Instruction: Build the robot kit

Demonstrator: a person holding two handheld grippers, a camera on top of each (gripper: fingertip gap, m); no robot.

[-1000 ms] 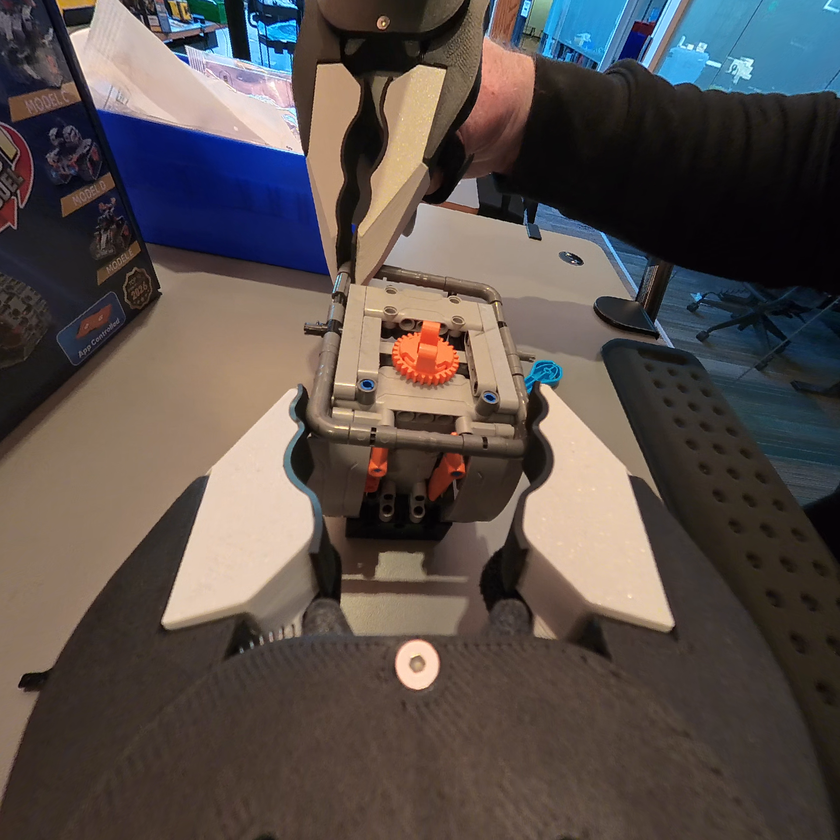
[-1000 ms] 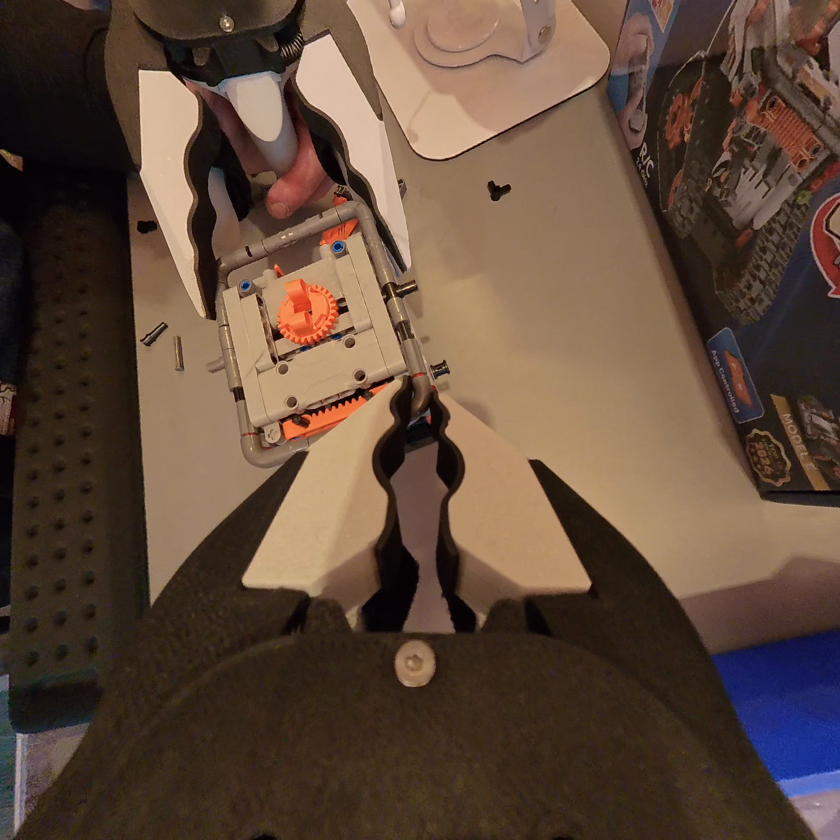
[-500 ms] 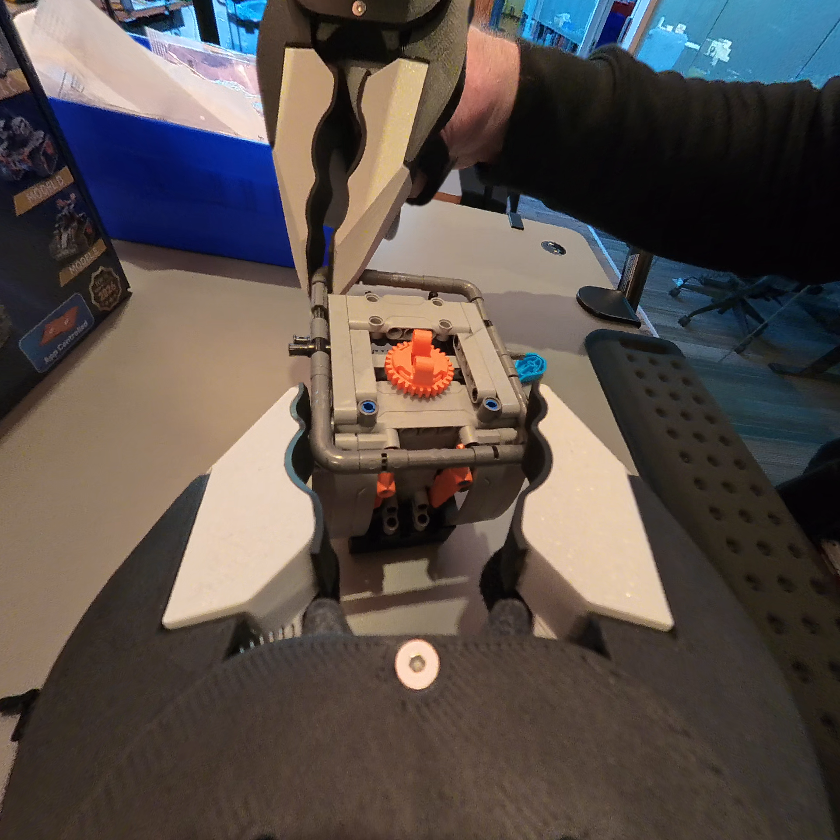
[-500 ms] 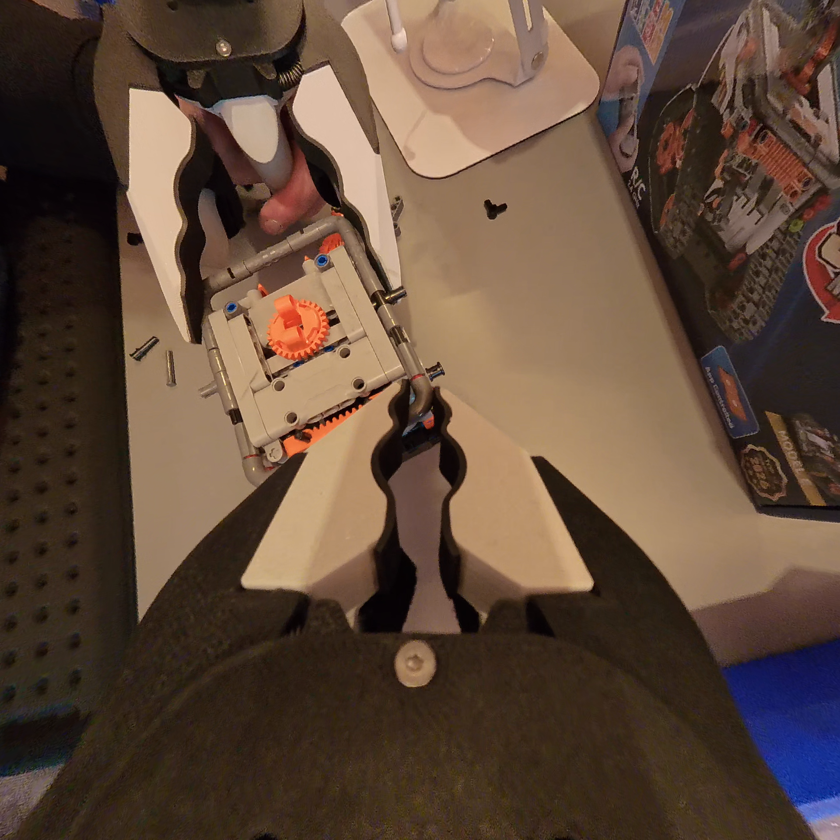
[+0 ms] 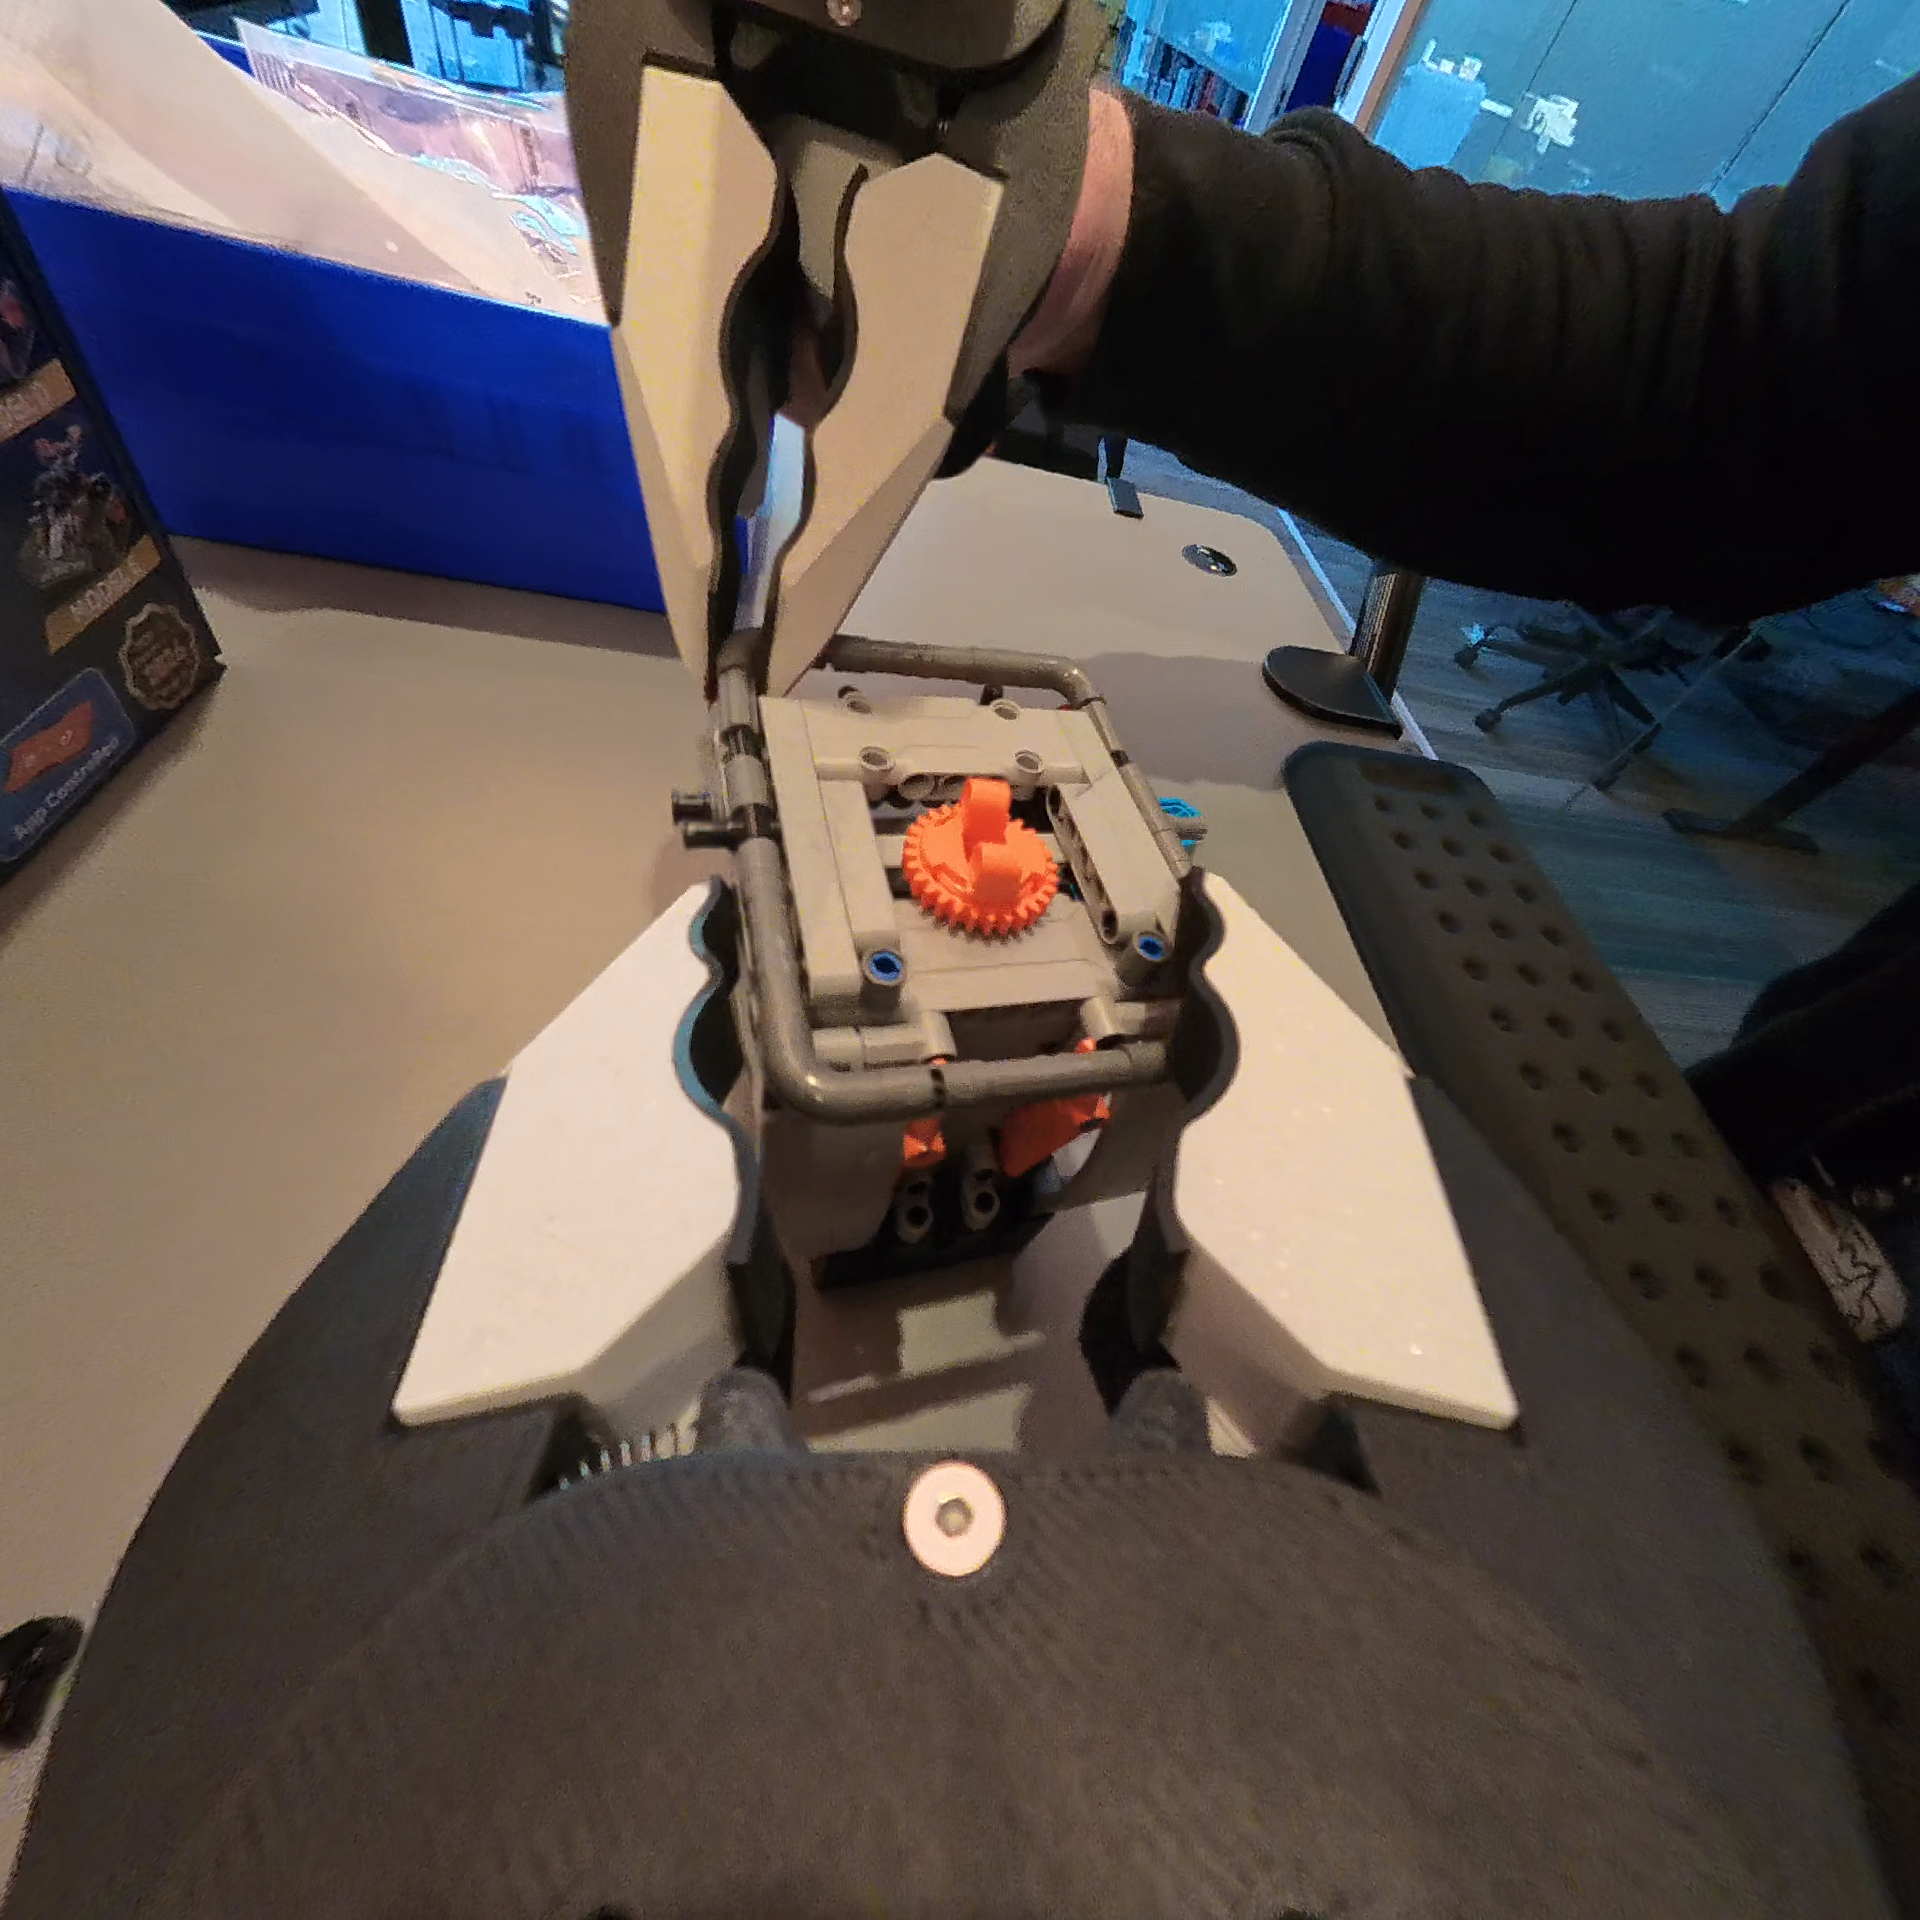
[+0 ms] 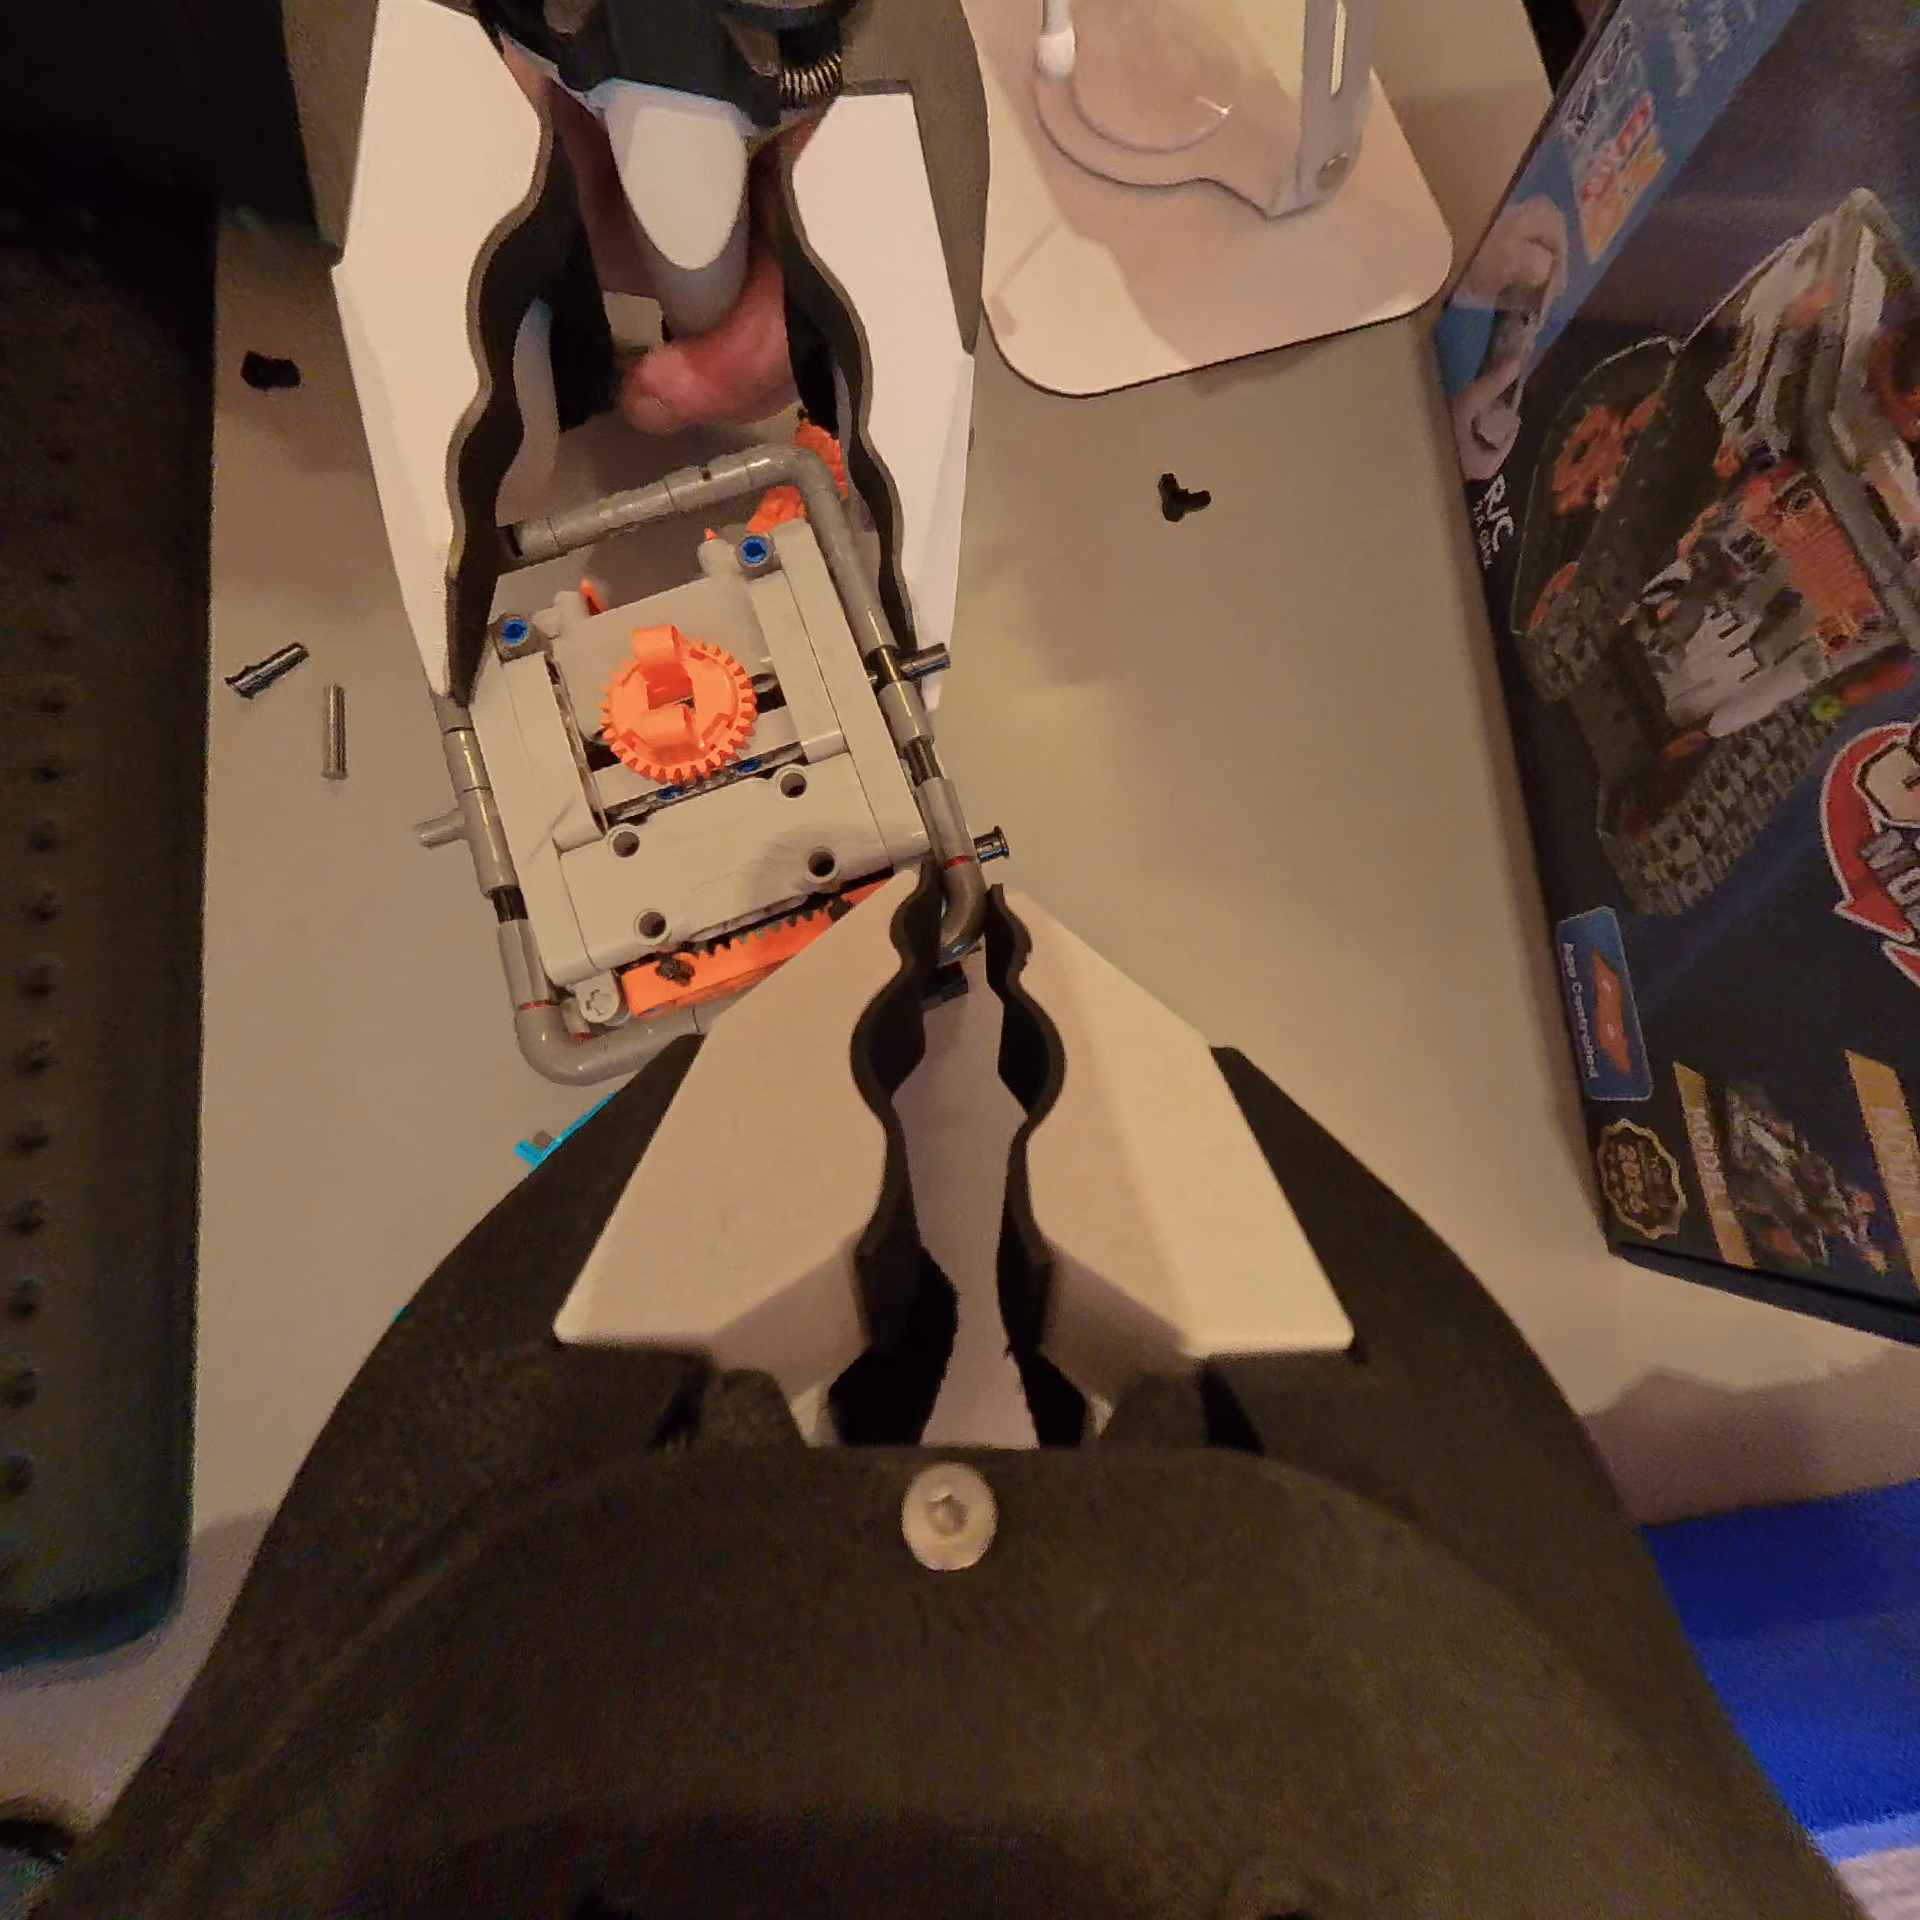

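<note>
A grey brick assembly (image 5: 935,977) with an orange gear (image 5: 977,852) on top and a grey tube frame (image 5: 935,1086) around it stands on the tan table (image 5: 364,883). My left gripper (image 5: 956,935) is shut on the assembly's two sides. My right gripper (image 5: 743,665) comes down from above and is shut on the frame's far left corner. In the right wrist view the right gripper (image 6: 956,904) pinches the tube corner (image 6: 961,883). There the left gripper (image 6: 686,675) straddles the assembly (image 6: 707,831) from the far side, around the gear (image 6: 677,707).
A blue bin (image 5: 312,416) and a printed product box (image 6: 1714,727) stand along the table's edges. A black perforated pad (image 5: 1610,1091) lies beside the assembly. A white stand base (image 6: 1195,208), loose pins (image 6: 332,727) and a small black part (image 6: 1179,499) lie on the table.
Both grippers have kept their hold. The assembly has turned slightly between them, and the left wrist view has swung right, so less of the product box shows.
</note>
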